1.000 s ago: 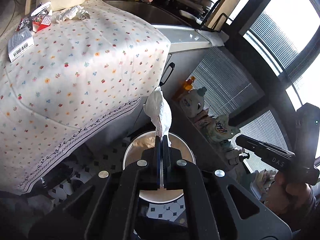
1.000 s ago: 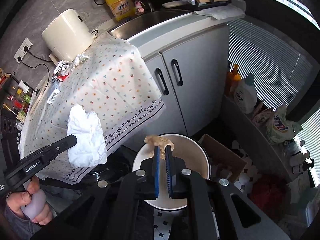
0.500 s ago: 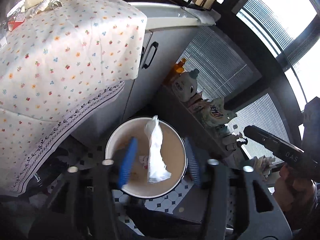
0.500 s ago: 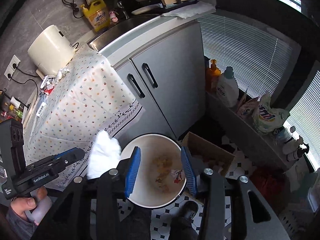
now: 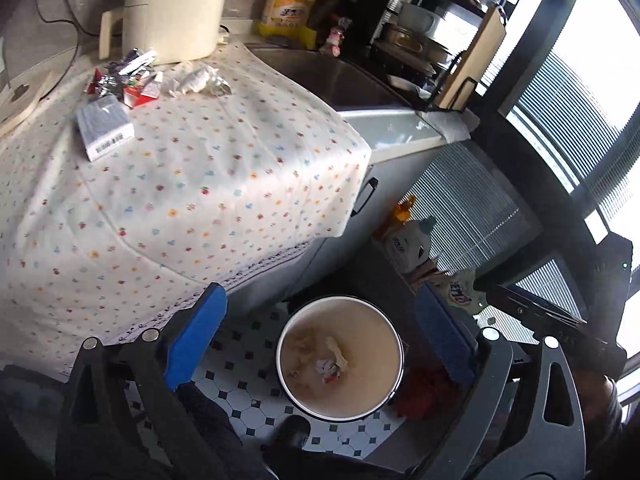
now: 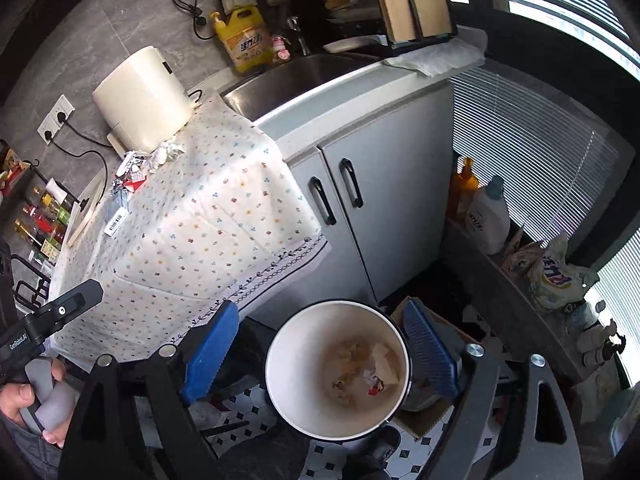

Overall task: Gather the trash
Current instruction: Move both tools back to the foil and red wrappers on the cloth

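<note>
A round cream trash bin [image 5: 394, 346] stands on the tiled floor with crumpled paper and wrappers [image 5: 330, 362] at its bottom; it also shows in the right wrist view [image 6: 280, 372]. My left gripper [image 5: 320, 332] is open and empty above the bin. My right gripper [image 6: 320, 350] is open and empty above the same bin. More trash lies on the flowered tablecloth [image 5: 200, 184]: a crumpled white tissue [image 5: 192, 82], red and silver wrappers [image 5: 124, 82] and a small barcode box [image 5: 105, 128].
A cream appliance [image 5: 176, 8] stands behind the trash. A sink [image 6: 304, 74], a yellow detergent bottle [image 6: 242, 40] and grey cabinet doors [image 6: 360, 208] are to the right. Bottles and bags [image 6: 486, 216] line a low ledge by the blinds. A cardboard box [image 6: 428, 414] sits beside the bin.
Both grippers opened. The white tissue fell from my left gripper and the brownish paper from my right gripper into the bin. The left gripper then tilted up toward the table.
</note>
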The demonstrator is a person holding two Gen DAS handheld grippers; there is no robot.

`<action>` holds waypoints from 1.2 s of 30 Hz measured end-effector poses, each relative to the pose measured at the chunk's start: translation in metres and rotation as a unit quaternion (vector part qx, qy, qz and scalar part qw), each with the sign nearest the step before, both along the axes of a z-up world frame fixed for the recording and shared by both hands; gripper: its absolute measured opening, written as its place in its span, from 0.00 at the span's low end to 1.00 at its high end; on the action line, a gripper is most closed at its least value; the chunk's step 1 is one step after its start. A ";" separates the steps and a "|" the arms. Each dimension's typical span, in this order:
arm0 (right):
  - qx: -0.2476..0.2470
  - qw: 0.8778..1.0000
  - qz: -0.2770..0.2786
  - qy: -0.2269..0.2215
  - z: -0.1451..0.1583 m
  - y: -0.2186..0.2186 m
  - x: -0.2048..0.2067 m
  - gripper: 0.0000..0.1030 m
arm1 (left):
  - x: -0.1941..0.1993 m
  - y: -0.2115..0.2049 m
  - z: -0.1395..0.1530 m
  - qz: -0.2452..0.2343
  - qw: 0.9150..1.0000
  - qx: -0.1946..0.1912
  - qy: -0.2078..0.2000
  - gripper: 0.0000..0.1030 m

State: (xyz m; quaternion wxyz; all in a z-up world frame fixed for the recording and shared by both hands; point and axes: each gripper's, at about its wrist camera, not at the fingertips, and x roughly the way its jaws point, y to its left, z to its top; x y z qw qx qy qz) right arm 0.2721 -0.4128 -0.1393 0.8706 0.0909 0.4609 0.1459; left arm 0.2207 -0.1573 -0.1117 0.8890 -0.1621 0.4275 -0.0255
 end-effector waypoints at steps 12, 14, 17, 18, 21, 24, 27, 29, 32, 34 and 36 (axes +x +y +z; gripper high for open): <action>0.004 0.998 0.053 -0.036 0.037 0.100 0.043 0.89 | 0.009 0.112 0.024 0.081 0.996 0.001 -0.034 0.93; -0.007 0.997 0.062 -0.038 0.038 0.119 0.052 0.89 | 0.013 0.130 0.027 0.092 0.995 -0.006 -0.039 0.93; -0.001 0.998 0.060 -0.034 0.043 0.143 0.068 0.89 | 0.023 0.157 0.029 0.099 0.994 -0.009 -0.043 0.93; 0.001 0.997 0.061 -0.036 0.045 0.151 0.072 0.89 | 0.027 0.166 0.029 0.099 0.994 -0.007 -0.044 0.93; 0.000 0.997 0.064 -0.041 0.048 0.178 0.087 0.88 | 0.041 0.194 0.029 0.103 0.993 -0.012 -0.047 0.92; -0.001 0.997 0.064 -0.039 0.048 0.203 0.103 0.86 | 0.052 0.219 0.030 0.106 0.993 -0.019 -0.054 0.92; -0.002 0.997 0.066 -0.040 0.049 0.227 0.116 0.84 | 0.064 0.239 0.028 0.101 0.993 -0.022 -0.057 0.90; -0.004 0.997 0.067 -0.040 0.048 0.243 0.124 0.84 | 0.072 0.254 0.025 0.100 0.993 -0.025 -0.055 0.87; -0.009 0.997 0.070 -0.042 0.046 0.266 0.134 0.84 | 0.084 0.275 0.018 0.099 0.993 -0.034 -0.056 0.82; -0.012 0.996 0.071 -0.043 0.045 0.280 0.140 0.84 | 0.093 0.288 0.013 0.098 0.993 -0.039 -0.055 0.78; -0.012 0.996 0.072 -0.043 0.043 0.293 0.146 0.84 | 0.103 0.300 0.007 0.097 0.993 -0.046 -0.053 0.75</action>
